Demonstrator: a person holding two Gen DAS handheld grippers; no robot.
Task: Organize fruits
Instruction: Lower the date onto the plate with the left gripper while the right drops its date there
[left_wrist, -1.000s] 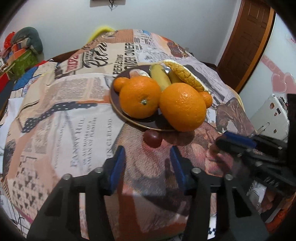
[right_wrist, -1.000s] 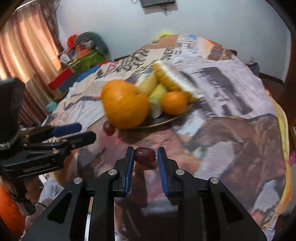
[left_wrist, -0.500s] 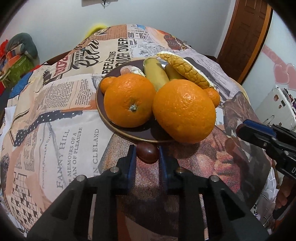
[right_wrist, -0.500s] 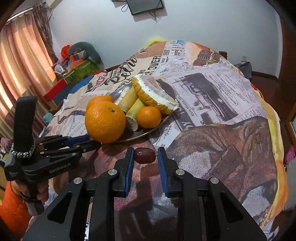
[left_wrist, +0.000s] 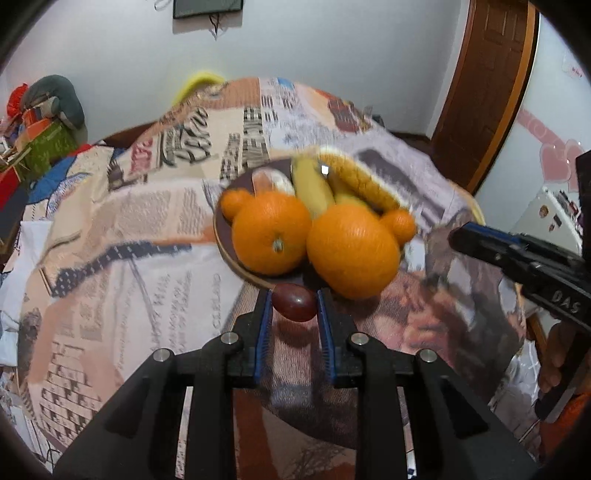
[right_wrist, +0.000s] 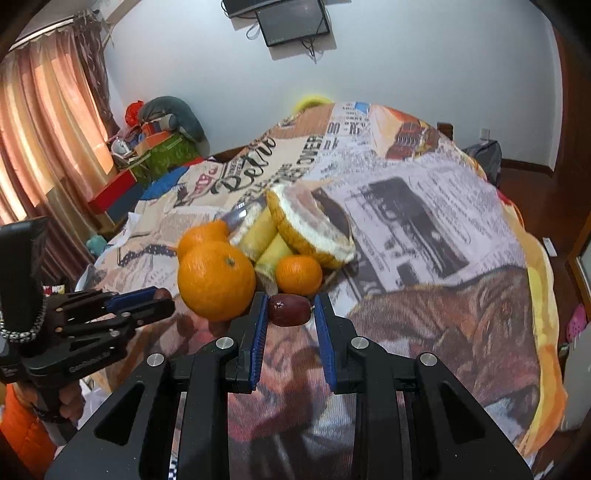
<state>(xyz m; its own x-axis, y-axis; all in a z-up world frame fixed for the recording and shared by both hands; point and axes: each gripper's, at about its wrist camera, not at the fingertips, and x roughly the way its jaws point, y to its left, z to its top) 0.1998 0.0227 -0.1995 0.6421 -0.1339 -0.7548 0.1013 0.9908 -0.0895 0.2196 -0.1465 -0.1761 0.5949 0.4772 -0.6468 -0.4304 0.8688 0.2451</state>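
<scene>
A dark plate (left_wrist: 225, 243) on the newspaper-print cloth holds two big oranges (left_wrist: 271, 232), small tangerines (left_wrist: 399, 225), bananas (left_wrist: 312, 184) and a pineapple slice (left_wrist: 360, 181). My left gripper (left_wrist: 294, 308) is shut on a dark red date (left_wrist: 295, 306), lifted just before the plate's near rim. My right gripper (right_wrist: 289, 310) is shut on another dark red date (right_wrist: 288, 309), held in front of the plate beside a tangerine (right_wrist: 298, 275) and a big orange (right_wrist: 216, 280). Each gripper shows in the other's view, the left one (right_wrist: 147, 301) and the right one (left_wrist: 480, 240).
The cloth-covered table (right_wrist: 424, 229) drops off at its near and right edges. A pile of bags and boxes (right_wrist: 159, 140) stands at the far left by the curtain. A wooden door (left_wrist: 487, 92) is at the right.
My left gripper closed on the date by the plate's rim and lifted it. My right gripper rose with its date and moved toward the plate.
</scene>
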